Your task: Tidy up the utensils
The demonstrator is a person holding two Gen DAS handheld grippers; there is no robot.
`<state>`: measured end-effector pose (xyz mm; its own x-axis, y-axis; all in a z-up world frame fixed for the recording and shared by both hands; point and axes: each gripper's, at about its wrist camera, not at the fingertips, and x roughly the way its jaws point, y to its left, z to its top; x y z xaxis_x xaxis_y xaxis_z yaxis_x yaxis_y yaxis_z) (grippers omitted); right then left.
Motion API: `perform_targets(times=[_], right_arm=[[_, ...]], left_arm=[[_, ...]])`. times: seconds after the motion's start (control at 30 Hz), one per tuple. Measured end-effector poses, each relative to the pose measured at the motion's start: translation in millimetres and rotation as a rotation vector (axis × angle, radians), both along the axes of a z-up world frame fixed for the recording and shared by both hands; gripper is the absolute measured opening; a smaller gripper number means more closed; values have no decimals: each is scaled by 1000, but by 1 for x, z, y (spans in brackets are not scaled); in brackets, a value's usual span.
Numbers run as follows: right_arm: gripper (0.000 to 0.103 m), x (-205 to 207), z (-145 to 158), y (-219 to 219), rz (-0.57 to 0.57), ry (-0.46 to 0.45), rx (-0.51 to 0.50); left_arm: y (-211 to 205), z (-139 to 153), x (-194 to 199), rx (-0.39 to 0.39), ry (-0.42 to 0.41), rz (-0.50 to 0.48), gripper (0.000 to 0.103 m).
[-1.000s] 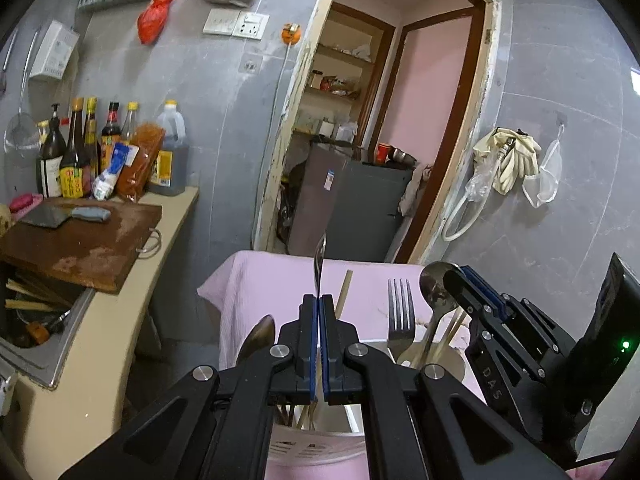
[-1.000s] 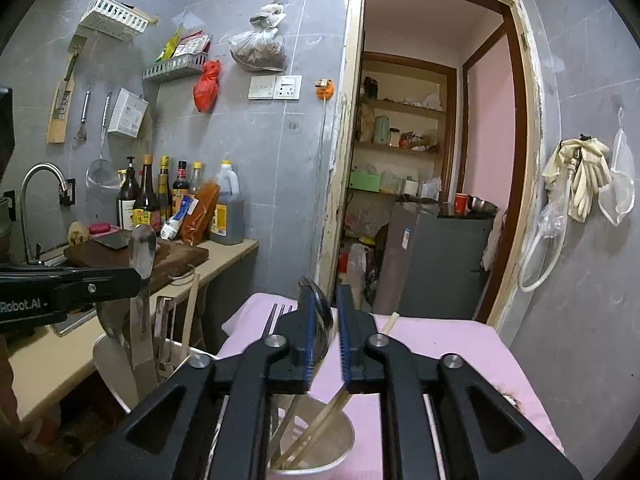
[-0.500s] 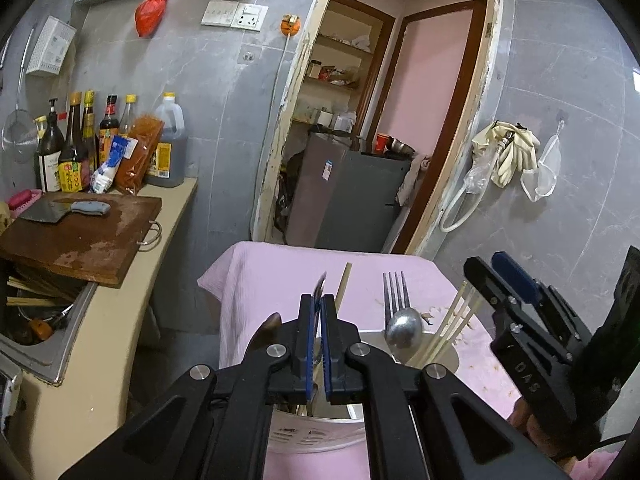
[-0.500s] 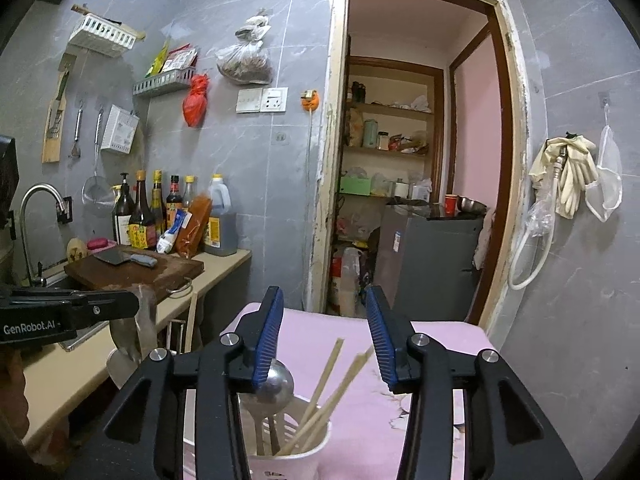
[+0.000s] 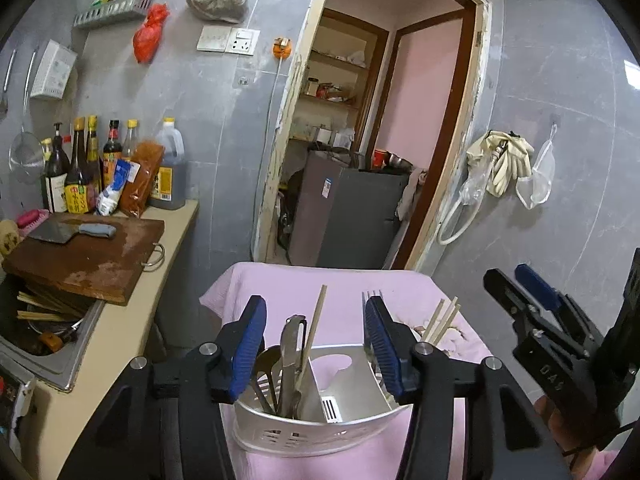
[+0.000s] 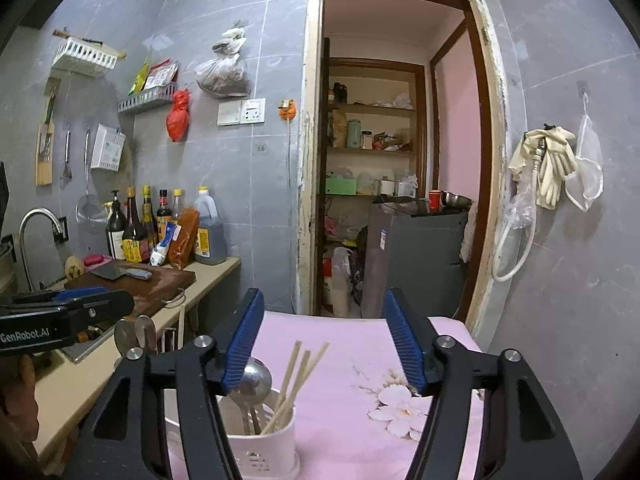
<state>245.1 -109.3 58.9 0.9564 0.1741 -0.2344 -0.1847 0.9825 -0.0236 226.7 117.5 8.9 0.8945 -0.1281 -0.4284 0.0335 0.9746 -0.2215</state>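
A big knife (image 5: 70, 233) lies on a brown board (image 5: 86, 258) by the sink (image 5: 48, 344). Bottles (image 5: 86, 168) stand in a row at the grey wall, and a red bag (image 5: 148, 34) hangs above them. Gloves (image 5: 506, 160) hang near the open door (image 5: 400, 120).

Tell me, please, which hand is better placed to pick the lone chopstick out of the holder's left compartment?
Left. The lone chopstick stands between the left gripper's opening fingers, ungripped; the right gripper, also opening and gripping nothing, is off to the side.
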Motion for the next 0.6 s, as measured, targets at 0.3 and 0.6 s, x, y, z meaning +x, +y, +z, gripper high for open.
perform_targets(times=[0.3,0.6], right_arm=[[78,-23,10,-34,-7,21,17],[94,-54,23,-72,-1,39,17]], left_arm=[[-17,12,-26,21,-22,59,87],[-38,18,-66,45,-49,161,102]])
